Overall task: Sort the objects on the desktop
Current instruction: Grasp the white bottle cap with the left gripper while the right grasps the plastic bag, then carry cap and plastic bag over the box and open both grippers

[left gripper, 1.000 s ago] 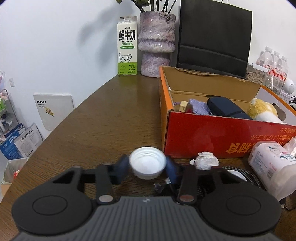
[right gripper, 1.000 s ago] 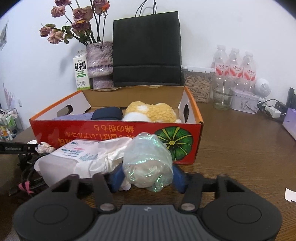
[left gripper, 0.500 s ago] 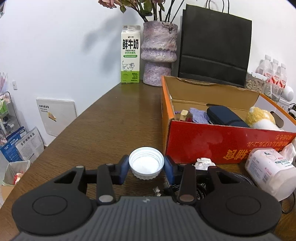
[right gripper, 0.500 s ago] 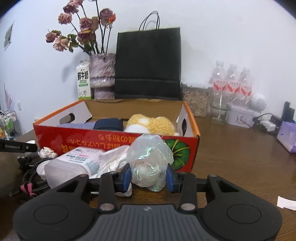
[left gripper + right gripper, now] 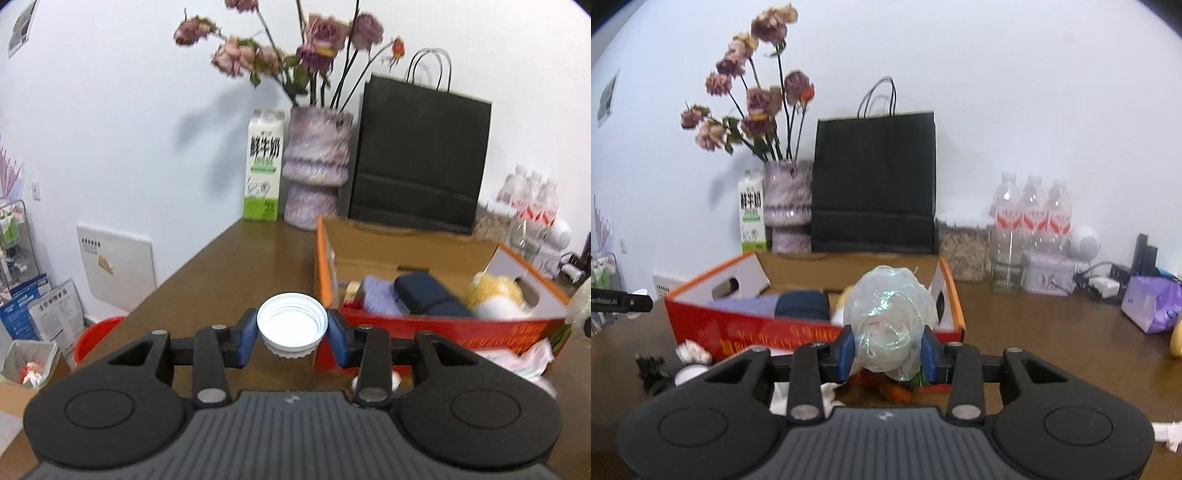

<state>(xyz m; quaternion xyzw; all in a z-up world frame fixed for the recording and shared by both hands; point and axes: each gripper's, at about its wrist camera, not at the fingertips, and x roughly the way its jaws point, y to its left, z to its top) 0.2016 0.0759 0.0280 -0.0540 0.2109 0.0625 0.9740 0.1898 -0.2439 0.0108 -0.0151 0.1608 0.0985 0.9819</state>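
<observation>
My left gripper (image 5: 291, 334) is shut on a white screw cap (image 5: 291, 325), hollow side up, held above the brown table. My right gripper (image 5: 888, 350) is shut on a crumpled clear plastic bag (image 5: 890, 317) that bulges above the blue pads, lifted in front of the red-and-orange cardboard box (image 5: 775, 332). That box (image 5: 443, 328) holds a dark blue pouch (image 5: 428, 295), a purple cloth and a yellow plush toy (image 5: 495, 295). A white tissue pack (image 5: 517, 358) lies in front of the box.
A milk carton (image 5: 263, 173), a vase of dried flowers (image 5: 317, 173) and a black paper bag (image 5: 873, 184) stand at the back wall. Water bottles (image 5: 1032, 210), a purple packet (image 5: 1152, 306) and cables sit at the right. A red bin (image 5: 98, 336) stands beside the table's left edge.
Both grippers rose and tipped upward with their loads. The right jaws closed tighter on the plastic bag and lifted it off the table. The cap stayed gripped in the left.
</observation>
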